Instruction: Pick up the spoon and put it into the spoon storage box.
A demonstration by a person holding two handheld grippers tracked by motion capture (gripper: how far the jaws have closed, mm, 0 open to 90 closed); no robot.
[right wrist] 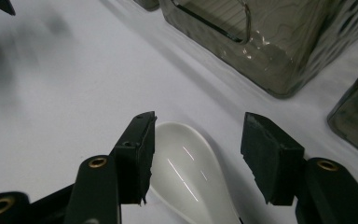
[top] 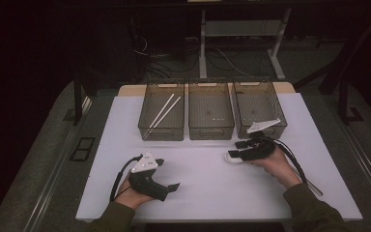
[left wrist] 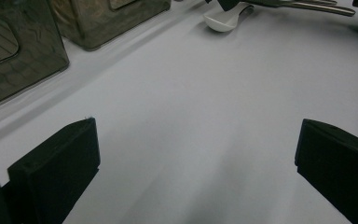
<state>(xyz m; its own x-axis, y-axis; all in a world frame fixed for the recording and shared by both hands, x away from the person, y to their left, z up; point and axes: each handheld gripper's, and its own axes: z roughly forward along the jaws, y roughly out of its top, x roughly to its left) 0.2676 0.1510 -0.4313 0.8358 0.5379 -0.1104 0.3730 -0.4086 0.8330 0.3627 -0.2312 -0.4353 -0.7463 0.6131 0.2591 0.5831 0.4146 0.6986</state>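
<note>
Right tool spread over a glossy white ceramic soup spoon, jaws standing either side of the bowl, one pad close against its edge and the other apart from it, so nothing pinched yet. Left tool spread wide and bare, resting low over the white tabletop at the near left, well apart from the work. Spoon lying flat on the tabletop, bowl up, just in front of the right-hand bin in the high view. Likely light but hard and glazed, so slippery under flat pads and prone to squirting out if squeezed across the rounded bowl; probably brittle too, liable to chip if dropped on the bin rim. Better taken across the narrower neck or handle, where the sides run nearly parallel, with a firm but unhurried close. By count: one spoon; two tools, one in each hand; three smoky translucent plastic bins in a row at the far side, the left bin, the middle bin, the right bin; two pale slim chopsticks lying slantwise in the left bin; middle bin apparently empty; contents of the right bin hard to tell behind the right tool's grey plate.
</note>
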